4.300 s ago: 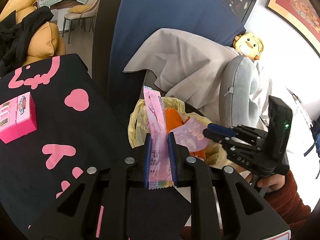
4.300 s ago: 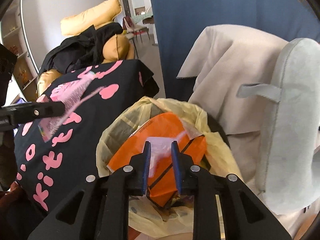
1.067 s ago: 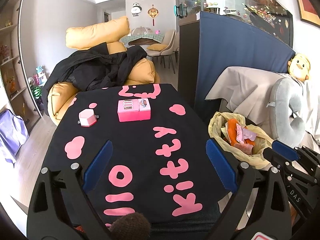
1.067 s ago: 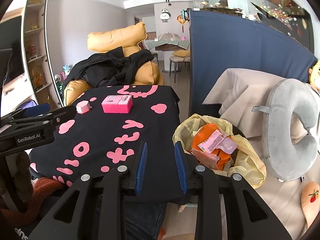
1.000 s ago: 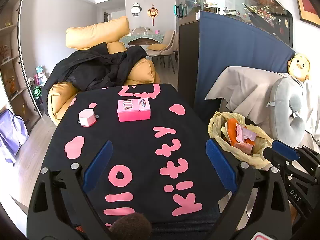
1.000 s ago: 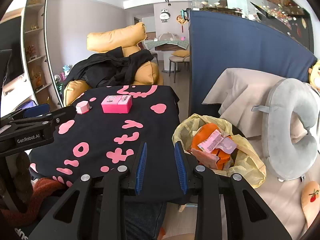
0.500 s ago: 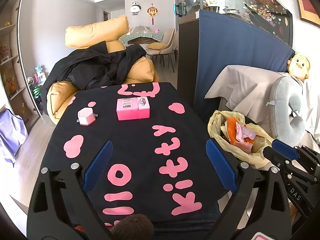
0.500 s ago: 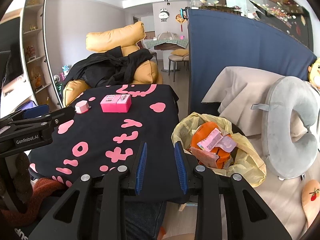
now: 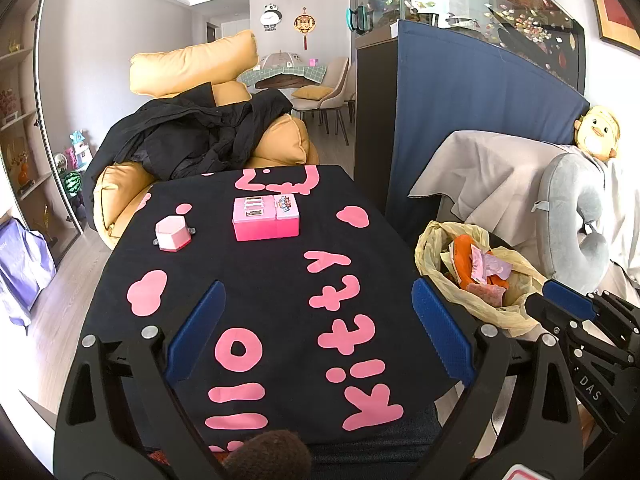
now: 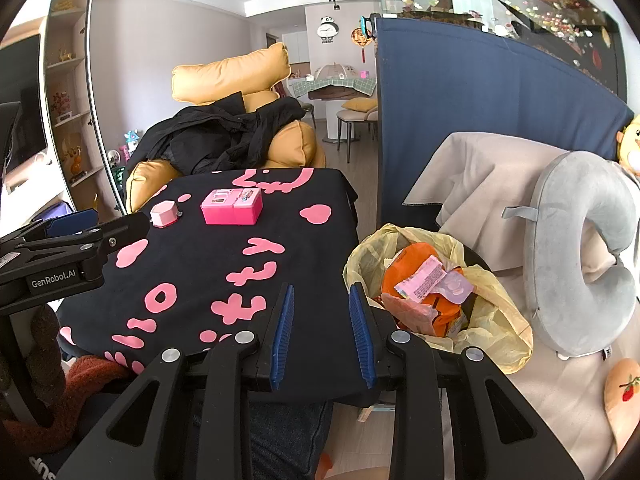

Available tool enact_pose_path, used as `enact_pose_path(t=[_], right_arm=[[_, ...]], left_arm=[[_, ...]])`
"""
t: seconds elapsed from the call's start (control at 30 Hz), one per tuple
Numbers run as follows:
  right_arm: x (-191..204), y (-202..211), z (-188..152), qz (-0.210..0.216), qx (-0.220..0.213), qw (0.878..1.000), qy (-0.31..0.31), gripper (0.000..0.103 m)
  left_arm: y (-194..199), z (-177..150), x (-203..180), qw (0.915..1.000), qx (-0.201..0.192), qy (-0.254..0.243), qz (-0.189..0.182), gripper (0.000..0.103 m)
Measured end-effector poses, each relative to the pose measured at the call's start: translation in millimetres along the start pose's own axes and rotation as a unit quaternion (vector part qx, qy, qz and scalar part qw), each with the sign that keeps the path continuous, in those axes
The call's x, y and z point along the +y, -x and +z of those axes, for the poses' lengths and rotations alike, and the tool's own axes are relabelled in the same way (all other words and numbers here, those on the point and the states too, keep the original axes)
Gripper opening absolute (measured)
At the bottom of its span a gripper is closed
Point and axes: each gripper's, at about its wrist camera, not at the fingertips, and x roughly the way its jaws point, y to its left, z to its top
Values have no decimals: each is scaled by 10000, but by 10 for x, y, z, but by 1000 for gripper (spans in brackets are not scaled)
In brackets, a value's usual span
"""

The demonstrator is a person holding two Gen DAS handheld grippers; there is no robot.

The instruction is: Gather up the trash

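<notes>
While both tools hang over the near edge of the bench, the scene reads as follows.

Left hand-held gripper (image 9: 318,334): spread wide, blue pads far apart, nothing between them; it hovers above the bench's near end, over the pink lettering.

Right hand-held gripper (image 10: 320,330): jaws parted by a narrow gap, nothing held; it sits at the bench's near right corner, just beside the bin.

Bench (image 9: 280,280): covered with a black cloth bearing pink letters and blobs.

Trash bin (image 10: 486,280): stands off the bench's right side, lined with a pale yellow bag whose rim folds outward.

Trash (image 10: 430,282): already in the bin; an orange packet (image 10: 414,258) lies lowest, with a pink wrapper (image 10: 424,282) and a pale pink packet (image 10: 456,286) lying on top of it, and a reddish-pink piece (image 10: 408,310) at the near edge.

Pink box (image 9: 266,222): rectangular, lying flat on the far half of the bench, well apart from both grippers.

Small pink case (image 9: 173,234): hexagonal, left of the pink box, near it but not touching.

Neck pillow (image 10: 580,256): grey, U-shaped, propped to the right of the bin on a light surface.

Beige cloth (image 10: 472,176): draped behind the bin, against a blue partition (image 10: 460,112).

Black jacket (image 9: 192,140): heaped on a tan beanbag (image 9: 192,68) beyond the bench's far end.

Duck plush (image 9: 596,130): yellow, perched at the far right above the neck pillow.
</notes>
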Motion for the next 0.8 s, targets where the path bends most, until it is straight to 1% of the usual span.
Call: enact_pose_path(t=[0.8], right_arm=[[-10,-8,-12,-2,15,10000,-9,28]], left_arm=[[0,3,-1,10000,9,7,3,90]])
